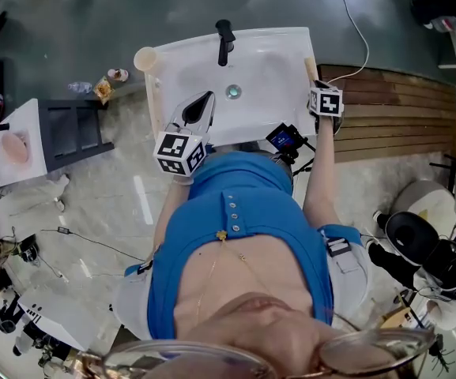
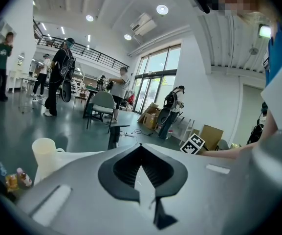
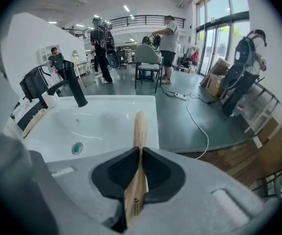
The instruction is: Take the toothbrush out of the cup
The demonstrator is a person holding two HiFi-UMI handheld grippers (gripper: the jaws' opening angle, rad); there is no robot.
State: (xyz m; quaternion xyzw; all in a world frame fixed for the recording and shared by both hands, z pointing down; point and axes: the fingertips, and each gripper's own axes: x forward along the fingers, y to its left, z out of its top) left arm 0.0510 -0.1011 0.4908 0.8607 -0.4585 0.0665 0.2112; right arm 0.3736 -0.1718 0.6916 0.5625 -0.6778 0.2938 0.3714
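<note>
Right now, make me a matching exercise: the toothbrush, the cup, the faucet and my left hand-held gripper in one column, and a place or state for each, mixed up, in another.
Column one:
1. toothbrush
2. cup
3. faucet
4. left hand-held gripper

Column two:
A. black, at the far edge of the sink
B. shut, nothing between its jaws
C. clamped in the right hand-held gripper
D. cream, at the sink's far left corner

Pairs: 1-C, 2-D, 3-A, 4-B
</note>
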